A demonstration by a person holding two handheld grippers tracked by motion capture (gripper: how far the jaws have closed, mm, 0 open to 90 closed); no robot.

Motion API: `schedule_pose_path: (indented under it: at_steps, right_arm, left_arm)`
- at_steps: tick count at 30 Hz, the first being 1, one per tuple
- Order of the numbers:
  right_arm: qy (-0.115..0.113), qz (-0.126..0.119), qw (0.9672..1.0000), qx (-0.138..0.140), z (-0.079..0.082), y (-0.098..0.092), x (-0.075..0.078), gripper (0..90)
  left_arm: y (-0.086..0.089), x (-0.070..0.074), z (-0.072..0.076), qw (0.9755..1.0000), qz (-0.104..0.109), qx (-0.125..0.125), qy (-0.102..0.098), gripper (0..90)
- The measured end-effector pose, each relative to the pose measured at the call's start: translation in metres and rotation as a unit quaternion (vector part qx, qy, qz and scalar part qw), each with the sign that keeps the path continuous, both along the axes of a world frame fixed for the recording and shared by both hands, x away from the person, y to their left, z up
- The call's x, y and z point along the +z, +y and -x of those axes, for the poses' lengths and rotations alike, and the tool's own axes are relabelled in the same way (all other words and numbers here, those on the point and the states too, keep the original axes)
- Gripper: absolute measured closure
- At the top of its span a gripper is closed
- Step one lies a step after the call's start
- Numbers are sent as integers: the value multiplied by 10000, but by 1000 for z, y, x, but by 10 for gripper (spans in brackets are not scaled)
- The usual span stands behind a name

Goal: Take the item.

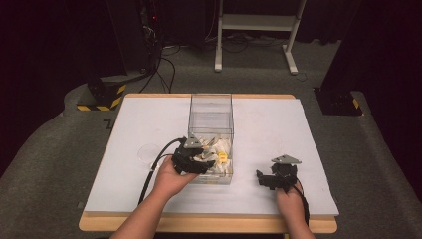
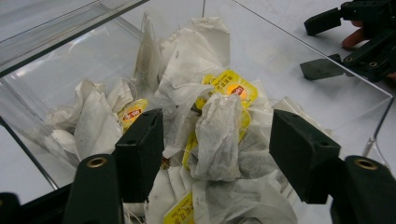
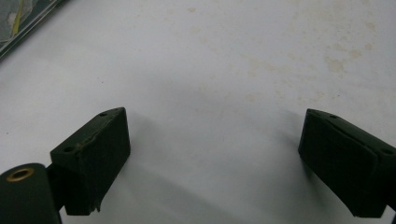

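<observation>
- The left gripper [image 1: 206,162] reached into the near end of the clear, open-topped rectangular plastic box [image 1: 211,107], which stood at the middle of the white table top [image 1: 149,124], long side running near to far.
- Its jaws stood partly apart, straddling one crumpled white paper tea bag [image 2: 218,135] on top of the heap of tea bags with yellow tags [image 2: 187,116]; the pads were not yet pressing it, so nothing was gripped.
- The heap filled the near half of the box; the far half looked bare, probably because the bags had been tipped toward the person for easy reach.
- The box walls hemmed the left gripper on the near side and both flanks, leaving open room mainly upward and toward the far end.
- The right gripper [image 1: 266,179] rested on the table, near right of the box and well apart from it, jaws wide with nothing between them, seemingly waiting.
- A small clear round lid or dish [image 1: 148,152] lay left of the box; the table's right side offered free room.
</observation>
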State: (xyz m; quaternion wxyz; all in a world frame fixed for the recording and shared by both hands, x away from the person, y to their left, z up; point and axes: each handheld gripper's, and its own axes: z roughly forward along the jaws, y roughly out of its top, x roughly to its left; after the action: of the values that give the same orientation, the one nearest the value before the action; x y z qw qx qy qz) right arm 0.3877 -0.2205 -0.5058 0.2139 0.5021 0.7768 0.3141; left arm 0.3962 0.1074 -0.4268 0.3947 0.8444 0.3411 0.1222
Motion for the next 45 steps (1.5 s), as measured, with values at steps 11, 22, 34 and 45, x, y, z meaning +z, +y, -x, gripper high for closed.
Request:
schedule_pose_path:
  at_steps: [11,22,34,45]
  right_arm:
    - [2,1,10000,0,0,0,0,89]
    - [-8,14,10000,9,0,0,0,90]
    - [-13,11,10000,16,0,0,0,92]
    - [-14,10,10000,17,0,0,0,93]
  left_arm:
    - [-9,1,-5,9982,-531,-272,46,514]
    - [-14,7,-17,9941,-791,-562,490,632]
    - [-23,4,-22,9886,-1225,-581,653,789]
    - [-16,6,-13,9935,-910,-521,431,852]
